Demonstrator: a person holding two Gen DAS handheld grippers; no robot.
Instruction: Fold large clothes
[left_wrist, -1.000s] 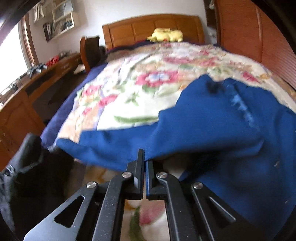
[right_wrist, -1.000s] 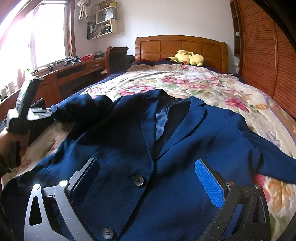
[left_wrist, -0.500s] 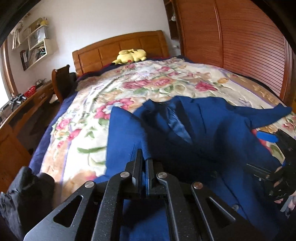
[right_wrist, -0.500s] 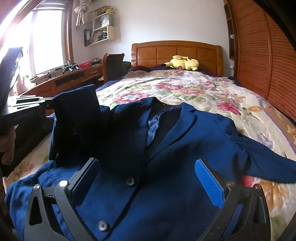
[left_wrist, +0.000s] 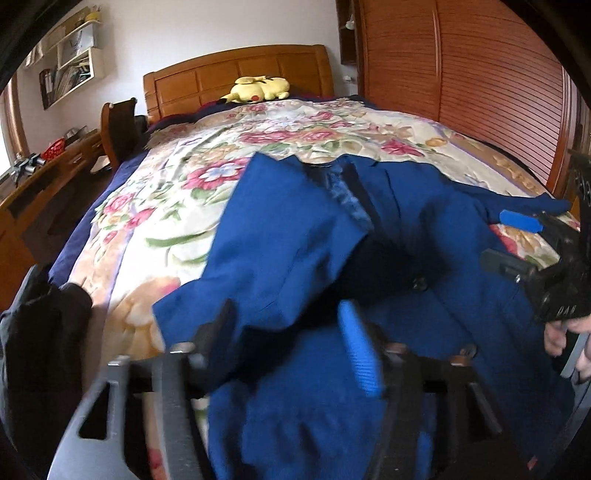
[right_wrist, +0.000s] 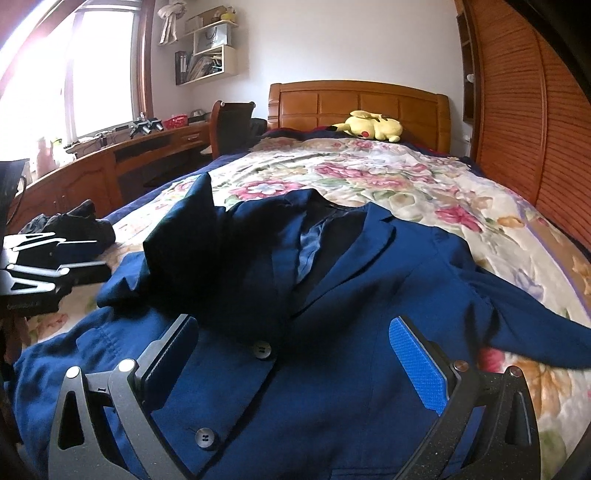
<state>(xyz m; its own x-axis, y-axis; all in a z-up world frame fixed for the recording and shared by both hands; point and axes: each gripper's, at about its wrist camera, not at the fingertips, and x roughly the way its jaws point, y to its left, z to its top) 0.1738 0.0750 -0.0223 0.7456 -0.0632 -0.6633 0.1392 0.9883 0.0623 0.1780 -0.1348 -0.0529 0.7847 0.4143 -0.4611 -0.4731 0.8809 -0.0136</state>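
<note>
Left fingers (left_wrist: 295, 343) just let go of sleeve (left_wrist: 280, 251), right fingers (right_wrist: 295, 365) wide over blazer (right_wrist: 332, 332); soft, floppy, best grabbed near button (right_wrist: 261, 349) hem.

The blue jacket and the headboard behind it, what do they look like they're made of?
Blue jacket: a matte woven suit cloth, probably wool or a blend; crisp lapels, dark plastic-looking buttons and a shinier lining at the collar.
Headboard: varnished wood, judging by its orange-brown glossy panels, though veneer cannot be ruled out.
</note>
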